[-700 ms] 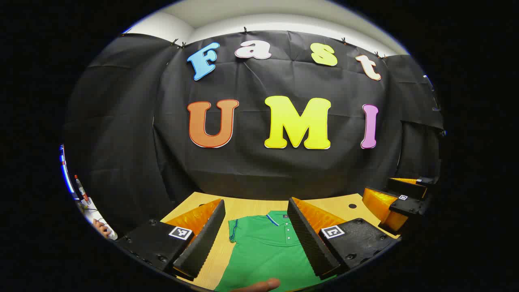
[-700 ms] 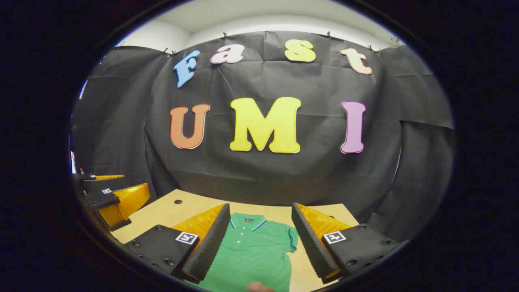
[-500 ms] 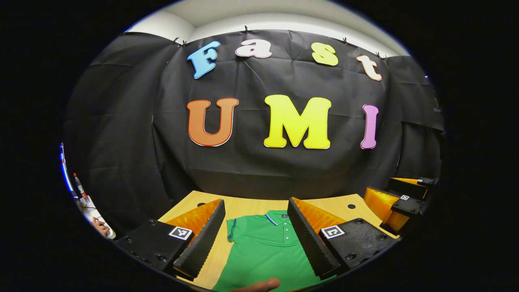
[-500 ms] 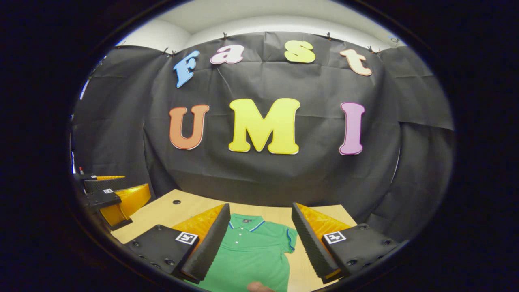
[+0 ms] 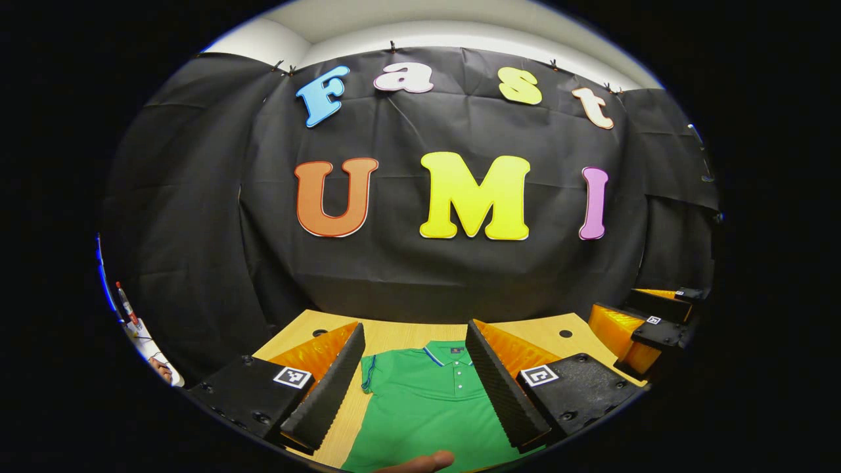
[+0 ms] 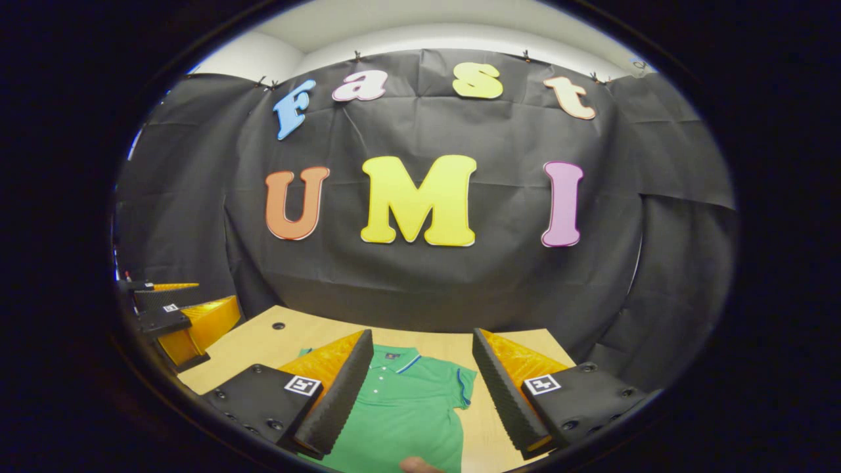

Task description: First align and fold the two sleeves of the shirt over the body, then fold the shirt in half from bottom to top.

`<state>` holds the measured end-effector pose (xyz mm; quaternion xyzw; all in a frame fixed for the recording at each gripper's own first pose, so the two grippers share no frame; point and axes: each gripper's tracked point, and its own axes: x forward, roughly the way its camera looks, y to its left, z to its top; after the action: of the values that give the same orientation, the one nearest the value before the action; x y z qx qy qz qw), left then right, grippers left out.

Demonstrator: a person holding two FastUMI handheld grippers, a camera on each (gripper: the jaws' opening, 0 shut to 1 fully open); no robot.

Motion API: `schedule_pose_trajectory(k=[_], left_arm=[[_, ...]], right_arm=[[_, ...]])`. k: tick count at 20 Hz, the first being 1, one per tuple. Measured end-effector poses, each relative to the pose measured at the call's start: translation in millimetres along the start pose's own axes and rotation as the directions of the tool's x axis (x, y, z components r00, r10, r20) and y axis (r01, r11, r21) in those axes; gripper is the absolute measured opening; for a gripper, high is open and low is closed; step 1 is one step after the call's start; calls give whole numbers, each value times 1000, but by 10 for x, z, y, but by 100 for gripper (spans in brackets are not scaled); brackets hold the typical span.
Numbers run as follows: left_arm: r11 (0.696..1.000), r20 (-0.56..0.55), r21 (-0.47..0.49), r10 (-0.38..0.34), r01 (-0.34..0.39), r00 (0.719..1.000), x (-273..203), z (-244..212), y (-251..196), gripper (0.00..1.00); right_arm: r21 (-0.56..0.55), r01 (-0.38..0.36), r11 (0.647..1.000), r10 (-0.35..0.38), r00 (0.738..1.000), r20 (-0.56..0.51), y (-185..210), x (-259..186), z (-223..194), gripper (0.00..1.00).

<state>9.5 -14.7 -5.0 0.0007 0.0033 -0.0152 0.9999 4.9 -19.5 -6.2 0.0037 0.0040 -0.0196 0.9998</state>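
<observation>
A green polo shirt (image 5: 427,407) lies flat on the wooden table (image 5: 394,335), collar (image 5: 449,355) toward the back wall, both short sleeves spread out. My left gripper (image 5: 414,326) hovers open over the shirt's left half, near its left sleeve (image 5: 368,376). The right gripper (image 6: 422,333) hangs open over the shirt (image 6: 407,414) near its right sleeve (image 6: 465,387). Nothing is between either pair of fingers. Each gripper also shows in the other's view, the right gripper (image 5: 647,328) at the far right and the left gripper (image 6: 177,318) at the far left. A person's fingertip (image 5: 420,462) pokes in at the bottom edge.
The black cloth wall (image 5: 420,276) rises right behind the table's far edge. Small round holes (image 5: 565,333) (image 6: 278,325) sit near the table's back corners. A hand and a white object (image 5: 148,341) with a red-capped pen show off the table at the far left.
Both views have swung slightly right, so the wall and shirt sit a little further left in frame. The shirt lies as before; both grippers stay open.
</observation>
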Motion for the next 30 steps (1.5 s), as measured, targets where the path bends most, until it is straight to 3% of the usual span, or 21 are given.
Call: schedule_pose_trajectory(k=[8,14,15,25,30], left_arm=[[1000,-26,9,-11,12,1000,151,-90,-67,99],[999,-33,36,-20,21,999,262,-121,-136,99],[999,-32,41,-22,23,999,282,-118,-154,99],[998,-86,61,7,-1,996,372,-213,-262,99],[996,-139,56,77,-69,987,349,-339,-190,99]], right_arm=[[4,22,1000,-22,999,-42,-103,157,-173,97],[23,49,999,-45,989,-143,-252,438,-592,98],[28,55,998,-49,985,-166,-292,503,-691,94],[43,122,992,-99,928,-360,-791,1429,-1750,94],[62,145,988,-99,877,-469,-1052,1902,-2384,94]])
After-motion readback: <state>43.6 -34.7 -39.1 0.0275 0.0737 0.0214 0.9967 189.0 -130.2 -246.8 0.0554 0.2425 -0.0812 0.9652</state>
